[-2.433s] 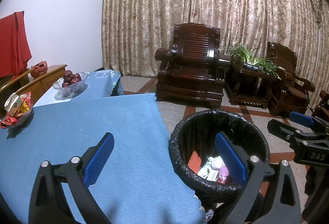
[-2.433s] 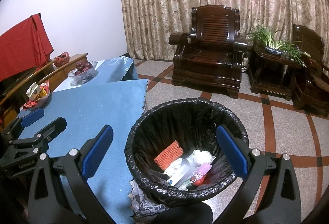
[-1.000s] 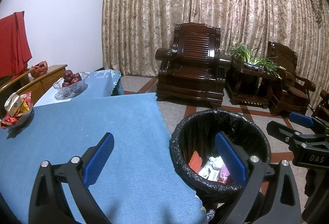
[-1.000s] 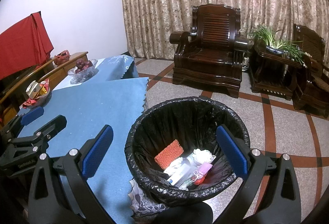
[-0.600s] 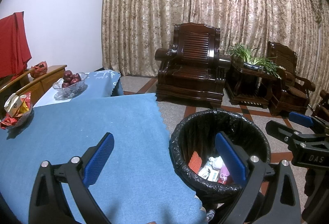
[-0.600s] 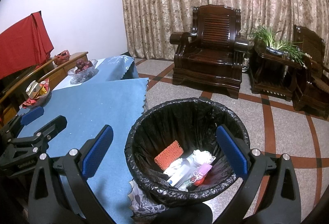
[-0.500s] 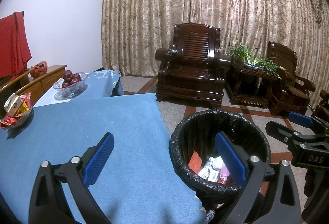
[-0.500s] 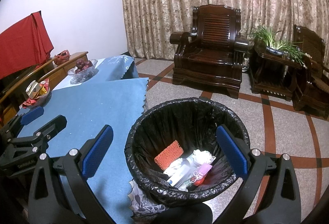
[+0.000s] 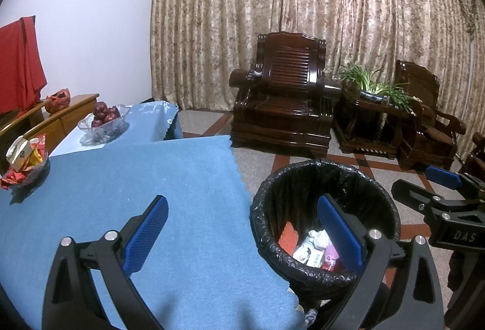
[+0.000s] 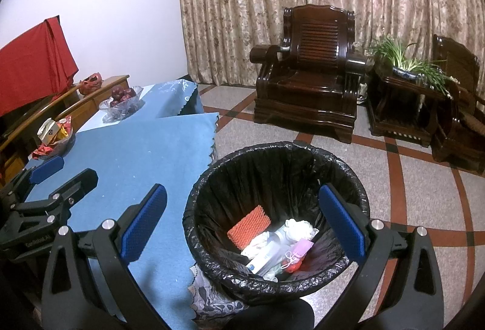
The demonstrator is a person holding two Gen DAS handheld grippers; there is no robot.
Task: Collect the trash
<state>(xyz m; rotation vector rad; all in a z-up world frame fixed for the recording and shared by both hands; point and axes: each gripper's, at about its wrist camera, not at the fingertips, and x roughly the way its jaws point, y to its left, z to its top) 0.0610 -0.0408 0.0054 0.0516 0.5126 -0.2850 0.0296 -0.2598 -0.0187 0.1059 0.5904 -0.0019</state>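
Note:
A round bin with a black liner (image 10: 212, 187) (image 9: 263, 199) stands on the floor by the table's right edge. Inside lie an orange foam net (image 10: 248, 227), white crumpled tissues (image 10: 298, 228), a white packet (image 10: 266, 257) and a pink wrapper (image 10: 300, 248); the same trash (image 9: 312, 248) shows in the left wrist view. My left gripper (image 9: 242, 236) is open over the blue tablecloth's corner and the bin, holding nothing. My right gripper (image 10: 241, 227) is open above the bin, holding nothing. Each gripper shows in the other's view, the left gripper (image 10: 45, 178) and the right gripper (image 9: 439, 187).
The blue tablecloth (image 9: 121, 196) covers the table. A glass bowl of red fruit (image 9: 104, 121) and a dish of snack packets (image 9: 24, 160) stand far left. Dark wooden armchairs (image 9: 285, 99), a side table with a plant (image 9: 376, 90) and a curtain lie beyond, across tiled floor (image 10: 424, 178).

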